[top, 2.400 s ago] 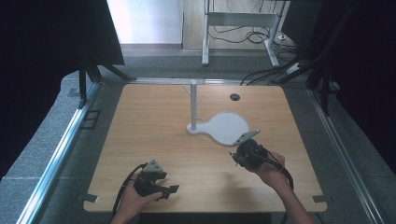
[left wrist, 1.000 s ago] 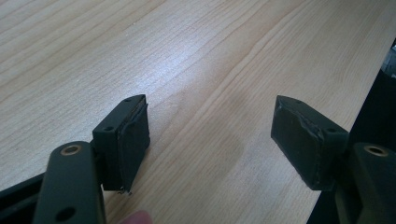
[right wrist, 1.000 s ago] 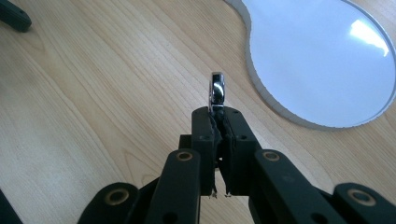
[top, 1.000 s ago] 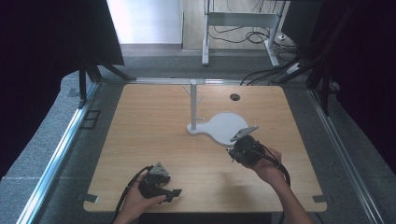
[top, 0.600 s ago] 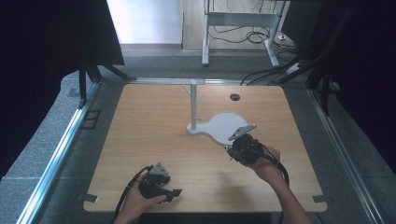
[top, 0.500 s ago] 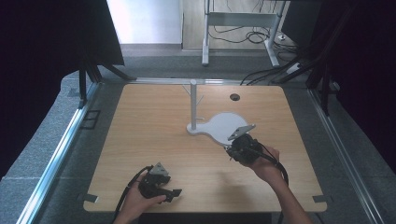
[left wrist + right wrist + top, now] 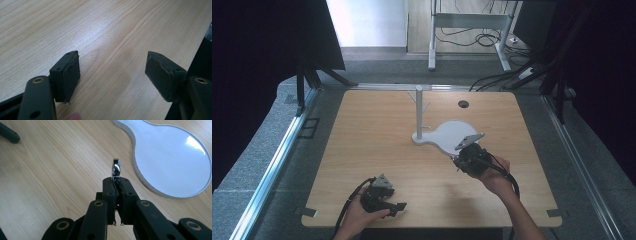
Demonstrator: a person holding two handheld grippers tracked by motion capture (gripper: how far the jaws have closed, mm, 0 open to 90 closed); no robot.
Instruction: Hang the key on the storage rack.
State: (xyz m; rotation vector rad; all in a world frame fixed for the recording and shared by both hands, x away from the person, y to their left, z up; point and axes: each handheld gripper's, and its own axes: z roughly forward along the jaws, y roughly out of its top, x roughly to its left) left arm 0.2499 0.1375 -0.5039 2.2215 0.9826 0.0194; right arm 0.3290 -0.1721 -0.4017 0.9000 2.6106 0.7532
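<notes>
Gripping a small, shiny chrome ring (image 7: 116, 169) edge-on, the right tongs (image 7: 116, 185) hover beside the white stand base (image 7: 172, 157); the left tongs (image 7: 113, 72) gape wide over the tabletop (image 7: 105, 30).

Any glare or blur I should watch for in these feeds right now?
Right gripper view: bright glare patch on the white base, highlight on the silver ring. Left gripper view: pale sheen on the table, near jaw parts soft. High view: dark surroundings, the table evenly lit.
</notes>
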